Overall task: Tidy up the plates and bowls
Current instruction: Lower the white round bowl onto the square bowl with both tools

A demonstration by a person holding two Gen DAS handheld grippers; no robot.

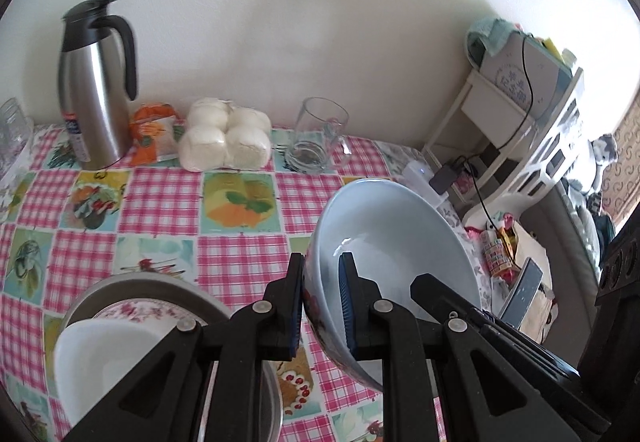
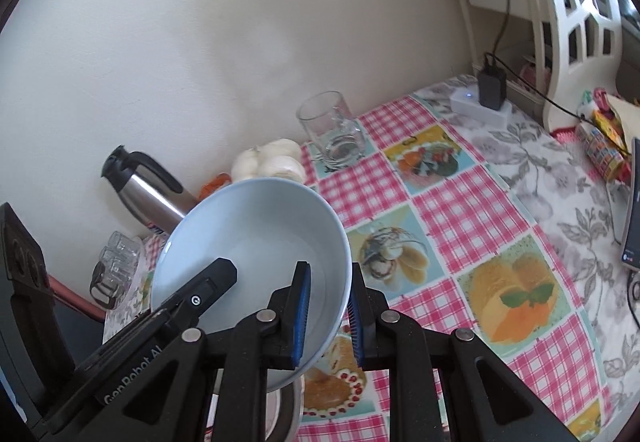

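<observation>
While both tongs clamp one pale blue bowl [image 1: 394,242] by opposite rims, it hangs tilted above the checked table [image 1: 168,194], clear of the cloth.

Left-wrist view, left to right:
- steel jug [image 1: 94,90] with black handle, upright at the wall;
- orange packet [image 1: 154,134], just beside the jug;
- wrapped white buns [image 1: 226,140], touching the packet;
- stack of a white bowl [image 1: 104,362] on a flowered plate [image 1: 136,312] in a grey dish, near the front edge;
- left tongs [image 1: 322,312], closed on the blue bowl's near rim, one pad inside, one outside;
- empty glass mug [image 1: 318,142], well behind the bowl;
- white shelf unit [image 1: 520,130], beyond the table.

Right-wrist view: right tongs [image 2: 330,316], closed on the bowl's rim likewise; white power strip [image 2: 480,108] with a black plug, far right.
</observation>
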